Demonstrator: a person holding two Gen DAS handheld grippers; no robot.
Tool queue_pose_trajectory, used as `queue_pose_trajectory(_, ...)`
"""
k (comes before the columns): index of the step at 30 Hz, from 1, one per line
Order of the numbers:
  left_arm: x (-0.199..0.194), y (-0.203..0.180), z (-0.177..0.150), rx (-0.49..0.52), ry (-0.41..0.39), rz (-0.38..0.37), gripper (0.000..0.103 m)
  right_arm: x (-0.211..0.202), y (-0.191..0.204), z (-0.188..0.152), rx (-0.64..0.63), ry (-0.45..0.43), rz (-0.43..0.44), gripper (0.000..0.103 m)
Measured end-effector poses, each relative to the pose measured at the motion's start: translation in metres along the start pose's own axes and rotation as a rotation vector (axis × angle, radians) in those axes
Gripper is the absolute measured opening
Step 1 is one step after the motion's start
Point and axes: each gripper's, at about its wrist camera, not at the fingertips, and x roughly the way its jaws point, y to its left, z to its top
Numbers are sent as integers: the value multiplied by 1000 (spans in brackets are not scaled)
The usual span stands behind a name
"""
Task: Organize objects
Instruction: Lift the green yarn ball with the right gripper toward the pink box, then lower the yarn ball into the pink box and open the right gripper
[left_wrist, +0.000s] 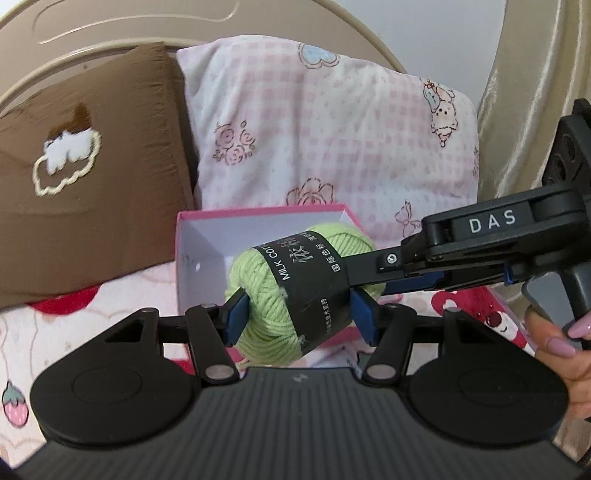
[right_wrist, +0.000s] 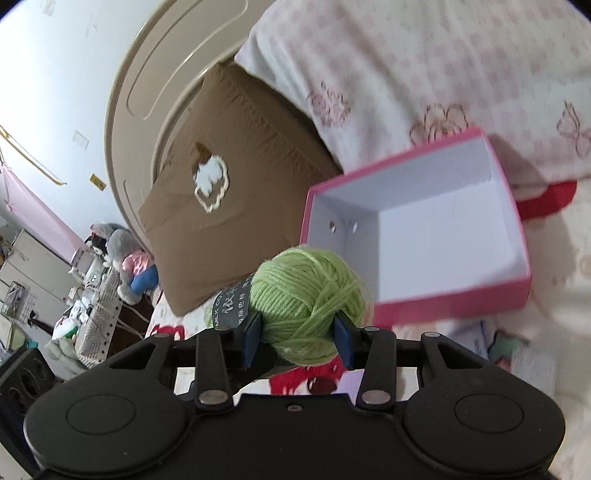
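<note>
One skein of green yarn (left_wrist: 295, 291), wrapped in a black paper band, is gripped by both grippers at once. In the left wrist view, the left gripper (left_wrist: 299, 314) is seen closed on the skein's sides, its blue pads pressed into the wool, while the right gripper (left_wrist: 364, 275) is clamped on the far end of the skein from the right. In the right wrist view, the same skein is seen squeezed between the right gripper's two blue pads (right_wrist: 343, 341). Just behind the skein, one open pink box (right_wrist: 417, 221) with a white interior is seen lying on the bedspread. Farther back, two pillows are propped against the headboard (left_wrist: 110, 40): one brown pillow (left_wrist: 92, 166) and one pink checked pillow (left_wrist: 332, 129).
</note>
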Motion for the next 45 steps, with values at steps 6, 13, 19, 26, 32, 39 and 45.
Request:
queue_pose_trajectory(6,45,-8,27,36,19,-29,57,1,-21,34,31,-38,-43,48)
queue_pose_trajectory(13,113,-4,44,44,33,-35,57,21,-62,74,99,-48,-85,48)
queue_pose_trajectory(19,174,12,45,-19,99,-54,58,58,-93,95,133,-52,-163,48)
queue_pose_trajectory(26,223,11,31,23,140,-25,58,94,-118,97,111,-44,-245,48)
queue_pose_trajectory(32,245,17,32,23,151,-33,58,113,-127,103,112,-67,-316,47)
queue_pose_trajectory(39,261,16,32,54,199,-23,58,126,-123,102,60,-69,-391,47)
queue_pose_trajectory(45,276,16,26,40,237,-8,58,137,-124,98,33,-58,-463,43)
